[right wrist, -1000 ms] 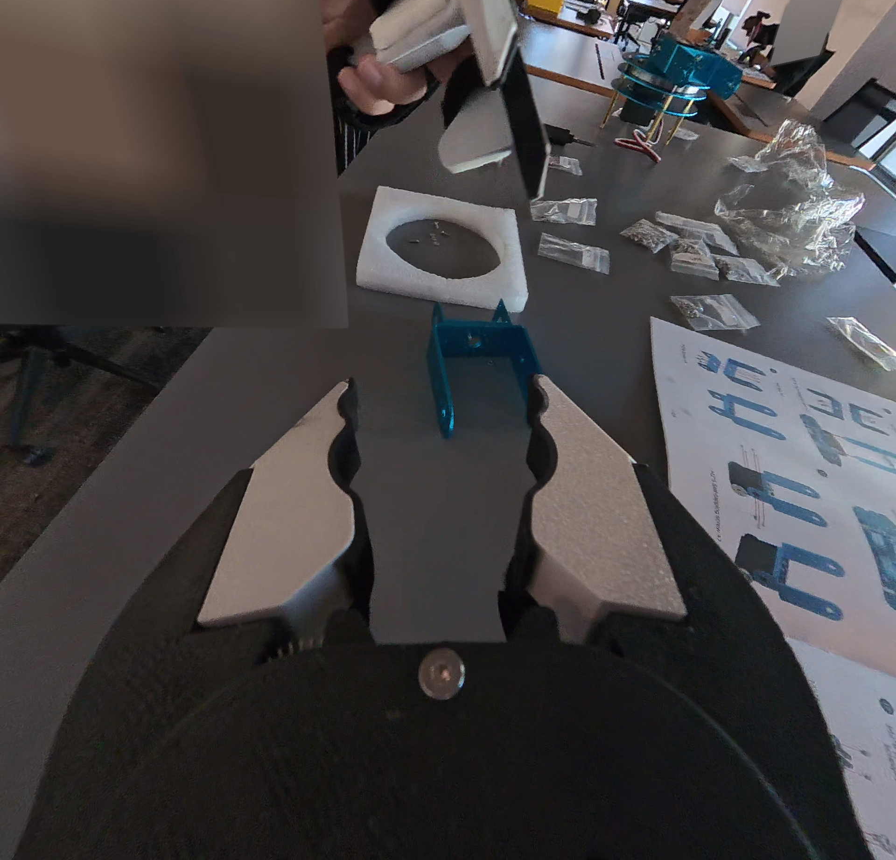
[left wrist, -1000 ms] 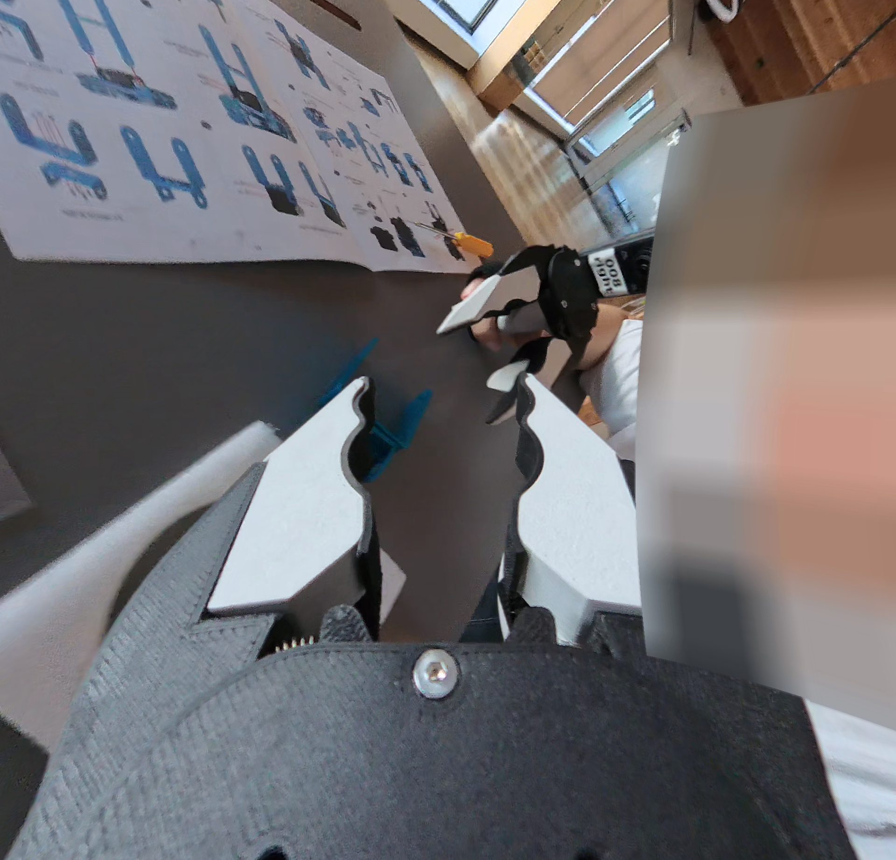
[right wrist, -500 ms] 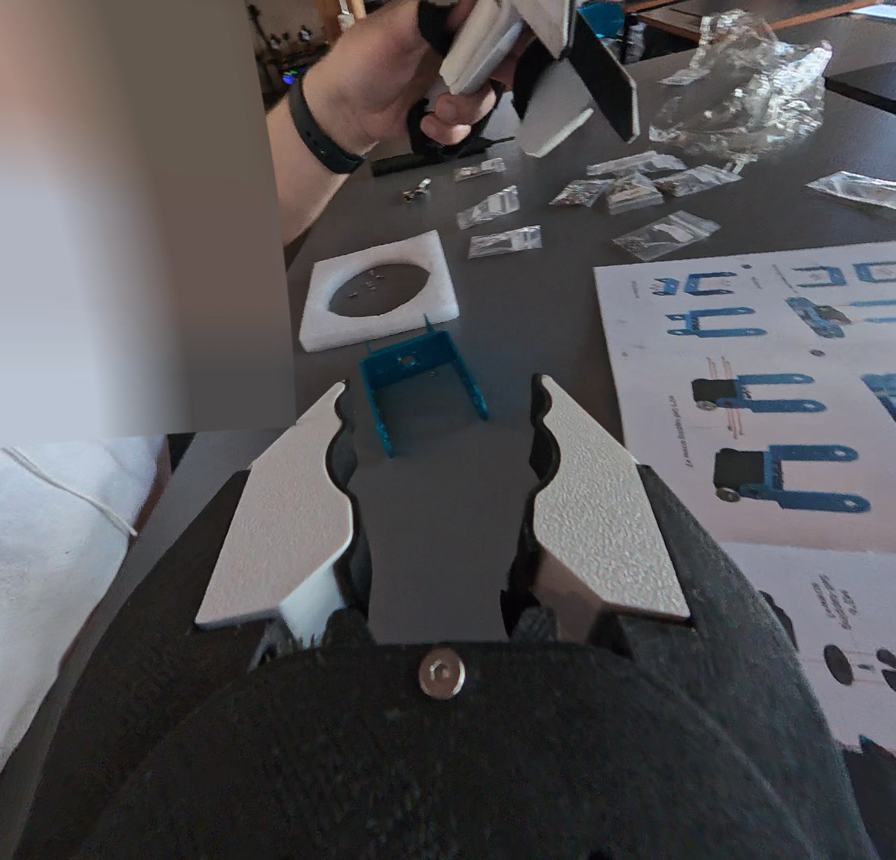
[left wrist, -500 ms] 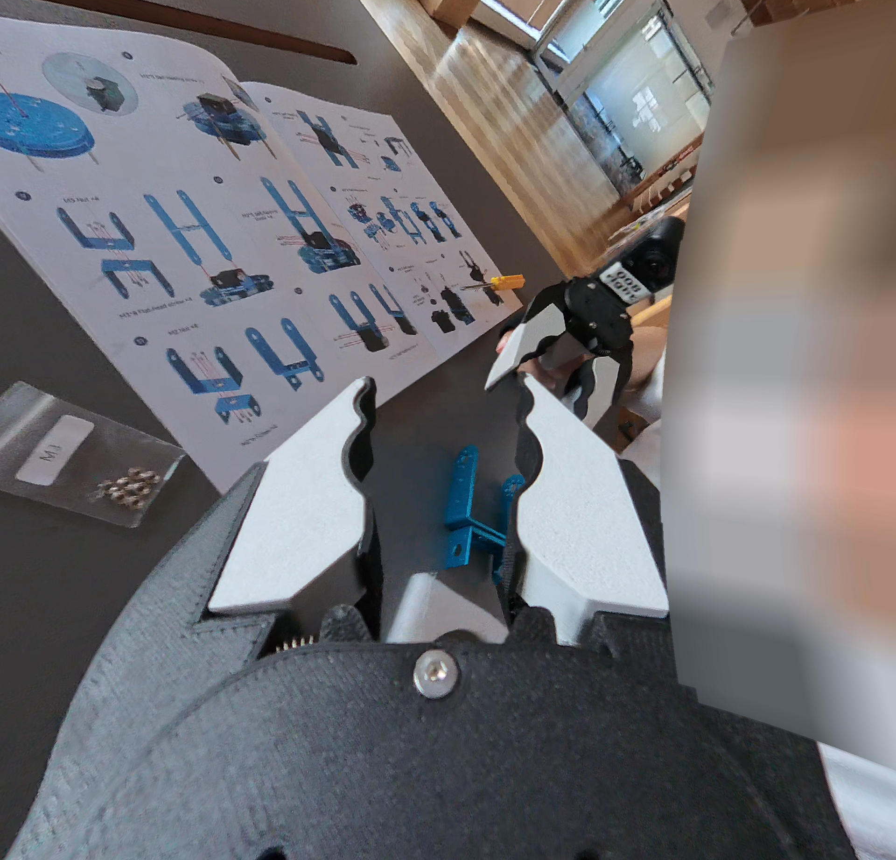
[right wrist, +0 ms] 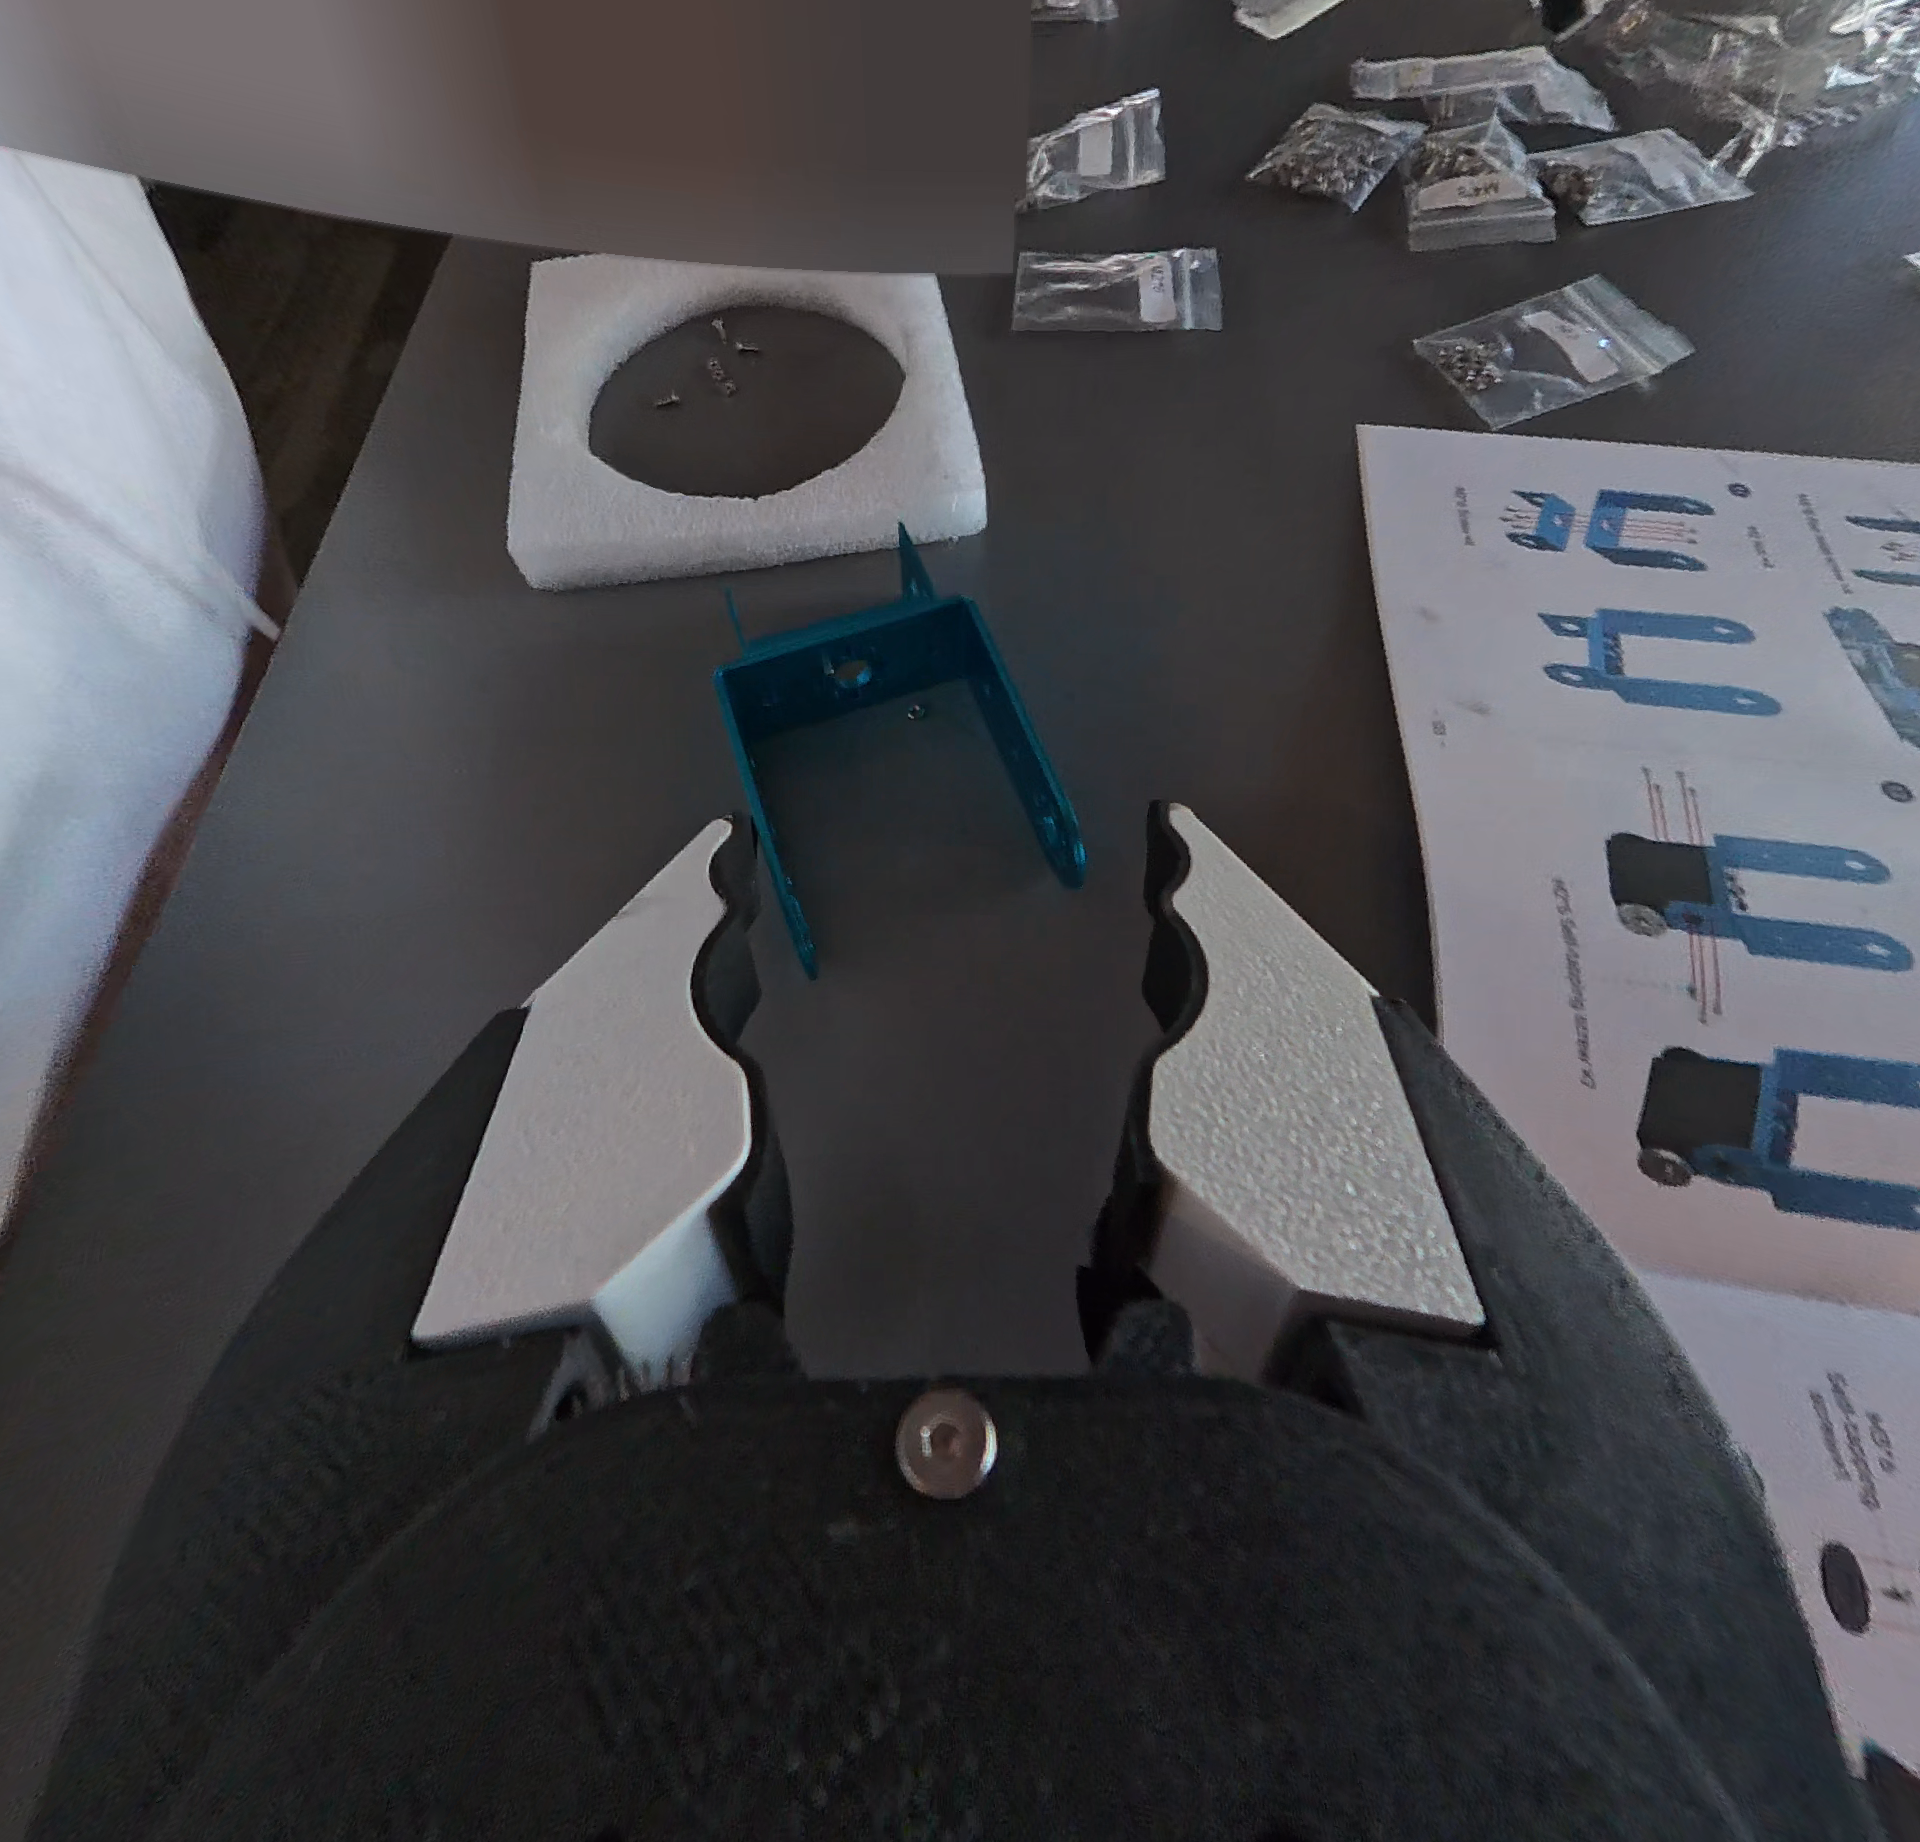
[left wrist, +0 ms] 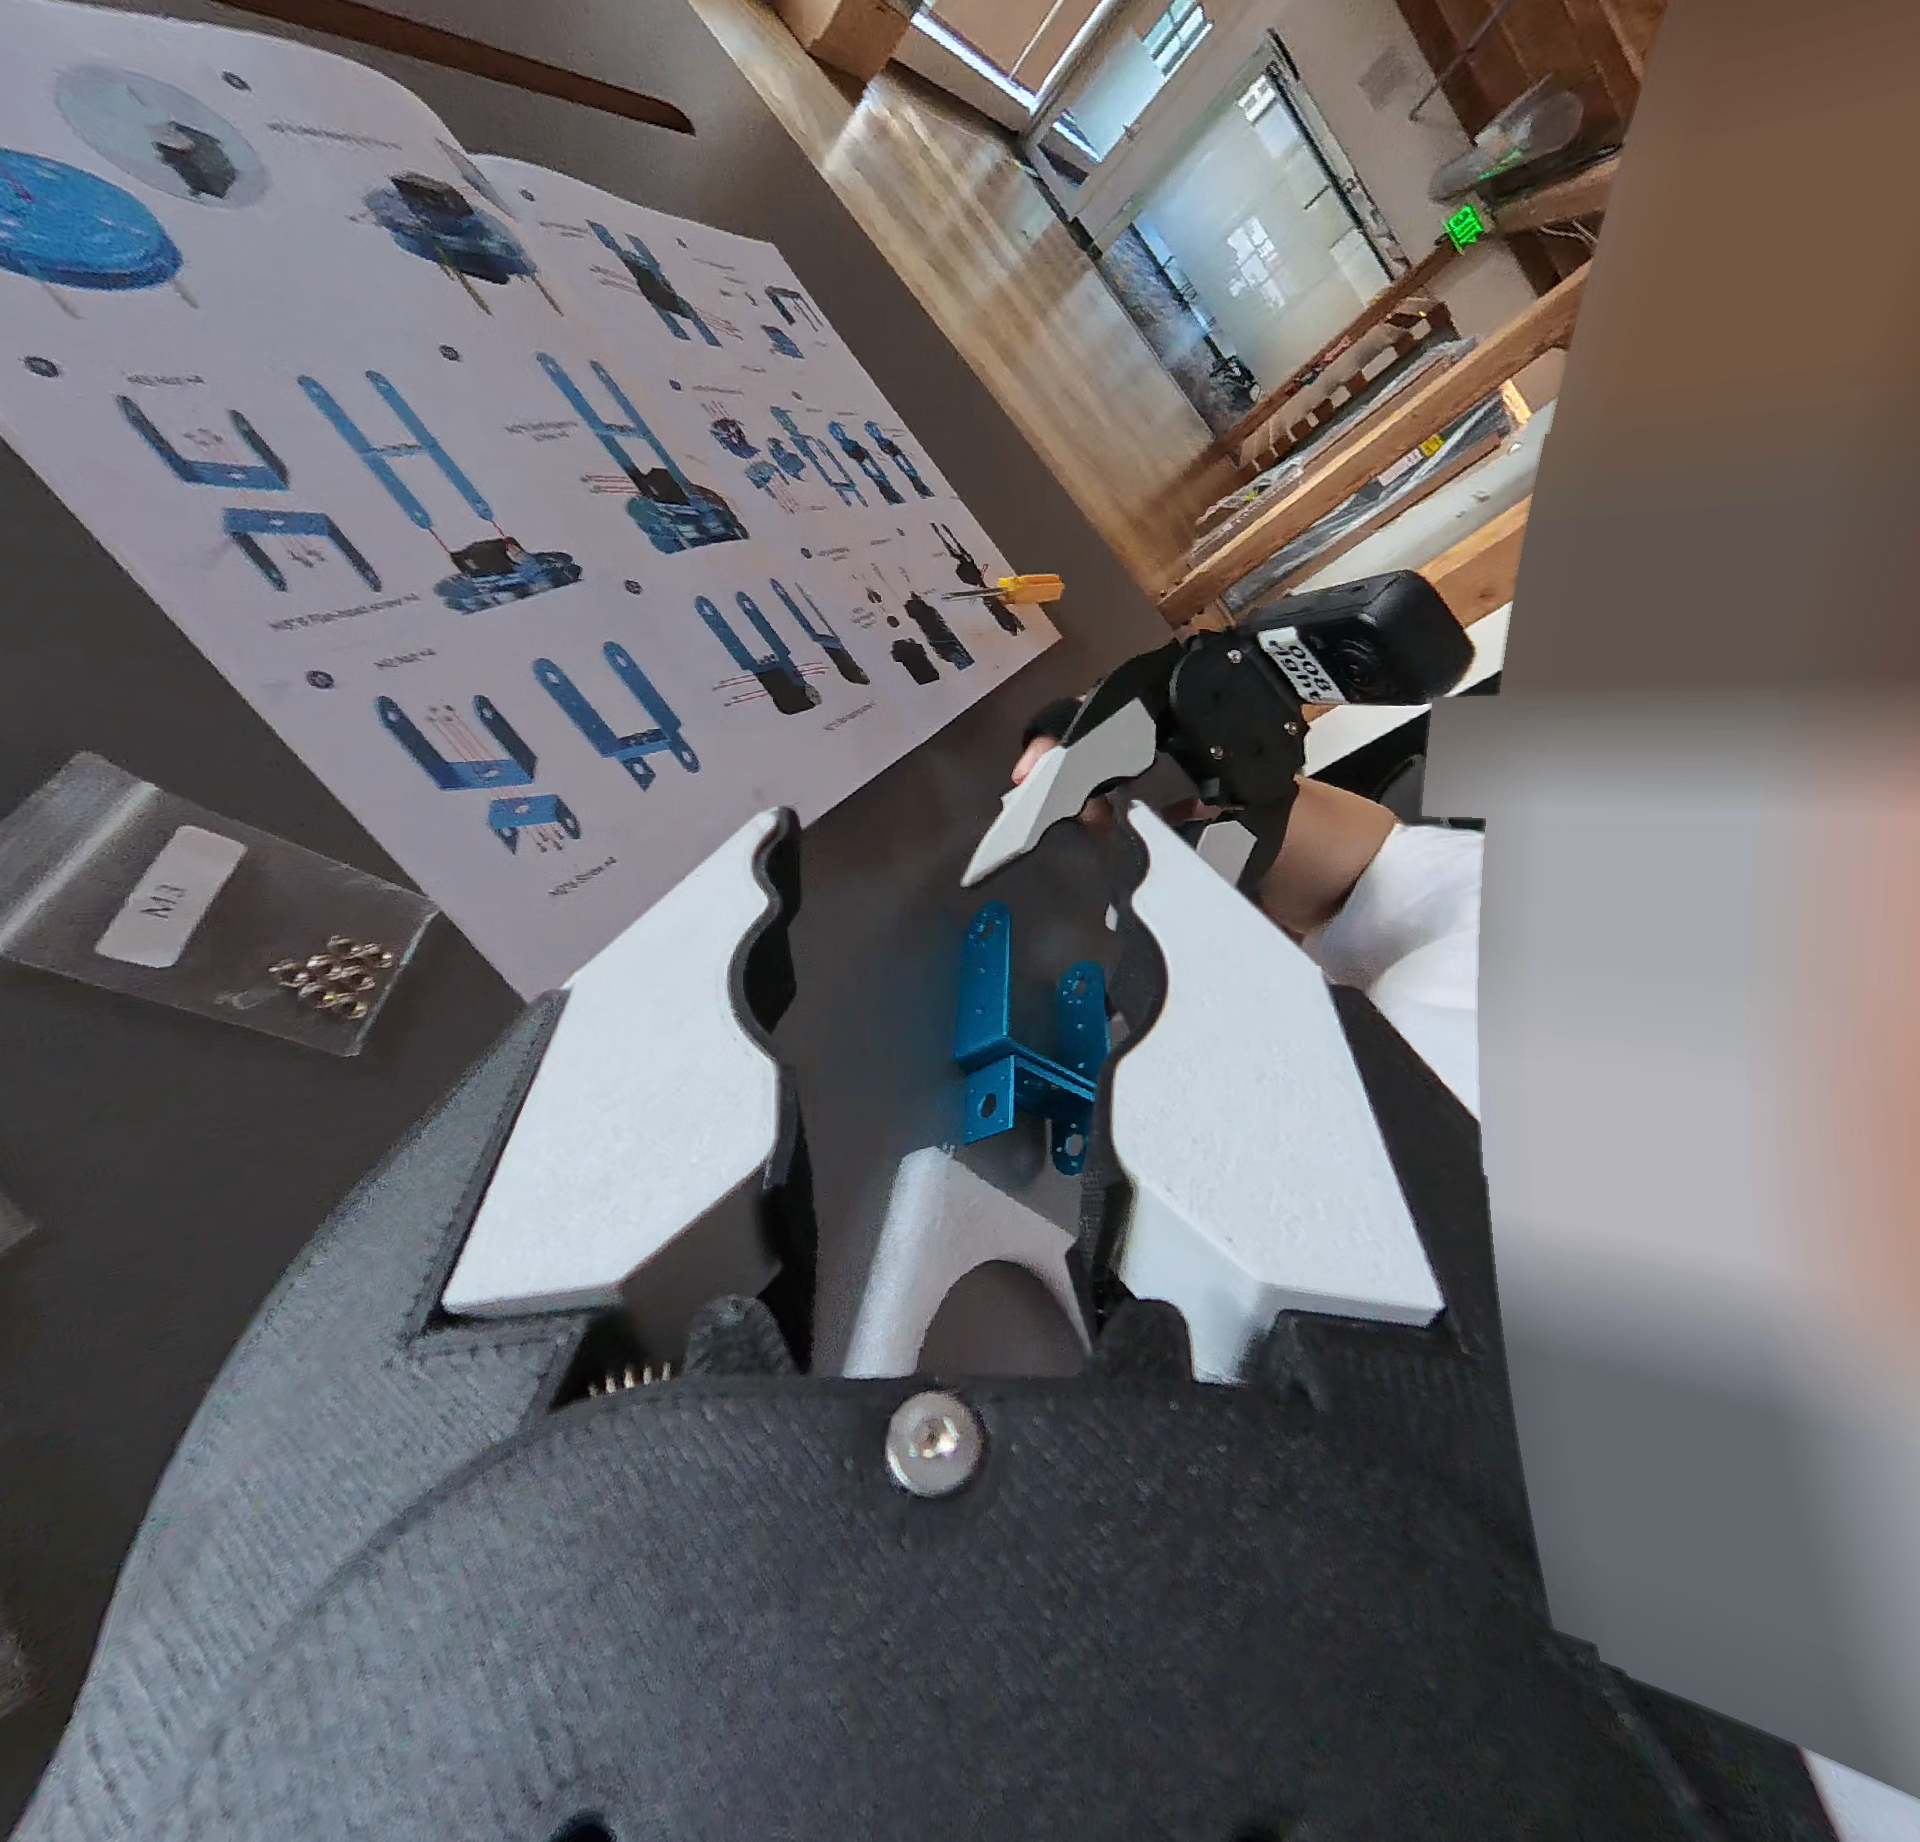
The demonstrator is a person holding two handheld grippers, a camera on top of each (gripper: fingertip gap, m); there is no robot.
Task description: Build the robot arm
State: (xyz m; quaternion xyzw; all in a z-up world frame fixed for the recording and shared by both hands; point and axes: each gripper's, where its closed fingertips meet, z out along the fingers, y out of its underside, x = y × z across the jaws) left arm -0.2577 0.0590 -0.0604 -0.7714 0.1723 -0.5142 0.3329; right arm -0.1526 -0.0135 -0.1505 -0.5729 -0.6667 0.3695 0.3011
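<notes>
While both empty, left claw (left wrist: 961, 857) apart | right claw (right wrist: 940, 836) apart, near blue bracket (right wrist: 894, 743)

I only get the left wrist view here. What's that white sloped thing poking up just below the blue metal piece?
Observer: It's a square white foam block with a round hole cut through it.
Visitor: Is anything in the hole?
Observer: A few small screws lie loose inside it.
Visitor: And is the other claw holding the blue piece?
Observer: No. The right gripper is open, and the blue bracket lies on the table with its open end between the fingertips.
</notes>
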